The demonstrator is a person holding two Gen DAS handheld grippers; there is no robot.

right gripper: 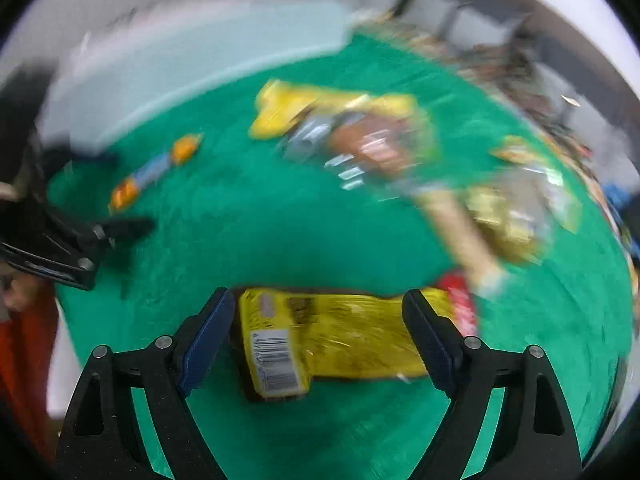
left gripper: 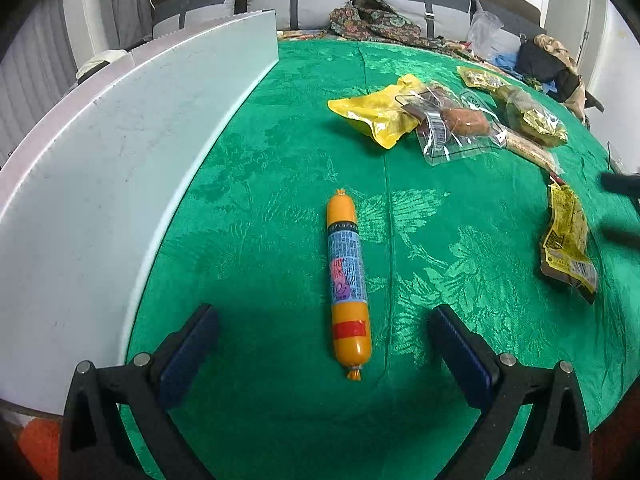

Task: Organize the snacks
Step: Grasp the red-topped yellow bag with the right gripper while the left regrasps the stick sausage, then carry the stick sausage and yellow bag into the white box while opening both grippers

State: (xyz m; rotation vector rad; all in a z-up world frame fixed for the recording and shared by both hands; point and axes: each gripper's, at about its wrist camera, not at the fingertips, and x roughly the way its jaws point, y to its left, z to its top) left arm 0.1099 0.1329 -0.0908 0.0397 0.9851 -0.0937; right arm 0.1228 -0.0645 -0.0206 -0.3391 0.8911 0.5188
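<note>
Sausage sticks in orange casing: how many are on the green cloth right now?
1. The orange sausage stick lies alone mid-cloth, between the left gripper's open jaws; others could hide in the snack pile.

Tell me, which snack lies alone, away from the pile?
The orange sausage stick with the blue label. It lies by itself between the left gripper fingers, while the yellow packets overlap farther off.

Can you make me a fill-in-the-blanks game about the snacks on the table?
1. The orange sausage lies on a cloth coloured ____.
2. The left gripper has jaws that are ____, with the sausage lying between them.
3. The flat board standing beside the cloth is ____.
4. The packet between the right gripper fingers is mostly ____.

Missing words: green; open; white; yellow
</note>
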